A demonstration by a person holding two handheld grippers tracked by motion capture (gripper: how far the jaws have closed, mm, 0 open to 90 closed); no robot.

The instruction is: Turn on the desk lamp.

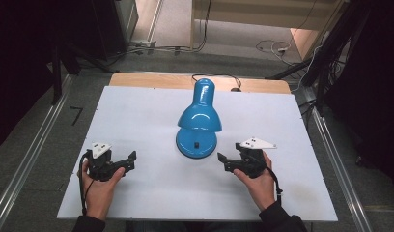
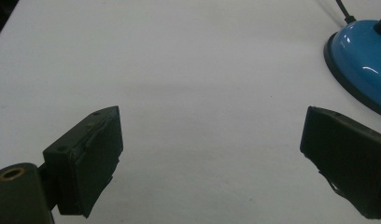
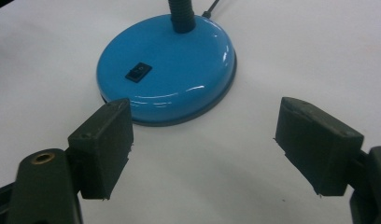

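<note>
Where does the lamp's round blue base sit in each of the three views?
High view: lamp base at table centre, under the shade.
Left gripper view: its edge at the upper right corner.
Right gripper view: upper centre.
Shared landmark: the black cord leaving the base's far side.

From my left gripper view, the lamp base (image 2: 361, 65) is cut off by the upper right edge. In my right gripper view, the lamp neck (image 3: 181, 16) runs out of the top of the frame, and markings on the black switch (image 3: 138, 71) are too small to read. From the high view, the shade (image 1: 200, 118) hides the neck, and the cord (image 1: 224, 77) disappears behind the lamp at top centre.
</note>
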